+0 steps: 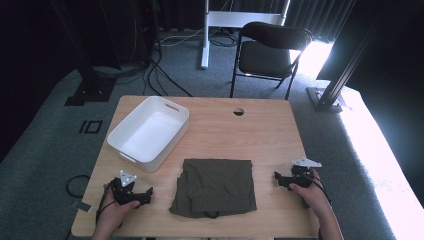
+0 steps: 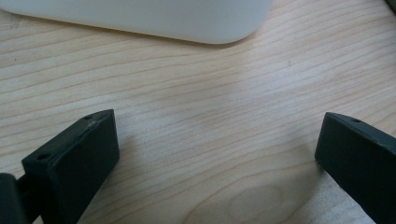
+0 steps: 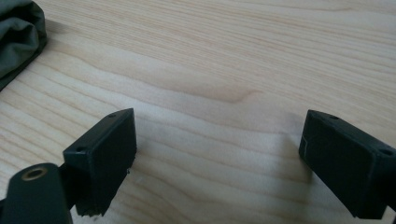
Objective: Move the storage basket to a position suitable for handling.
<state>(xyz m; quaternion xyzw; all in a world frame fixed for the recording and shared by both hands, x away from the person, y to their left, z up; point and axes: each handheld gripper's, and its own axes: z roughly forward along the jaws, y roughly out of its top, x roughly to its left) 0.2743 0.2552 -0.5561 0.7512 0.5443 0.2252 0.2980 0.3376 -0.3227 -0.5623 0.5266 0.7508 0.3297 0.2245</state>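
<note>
High view shows a folded green garment (image 1: 214,187) on the tabletop (image 1: 260,135), between both grippers. Left gripper (image 1: 145,194) and right gripper (image 1: 278,178) rest with jaws open and empty, probably poised to lift it toward the white bin (image 1: 148,131).

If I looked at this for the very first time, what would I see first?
Probably the folded dark green cloth lying in the middle of the near part of the wooden table. Next, the big white bin beyond it to the left. The left gripper and the right gripper rest open on either side of the cloth.
</note>
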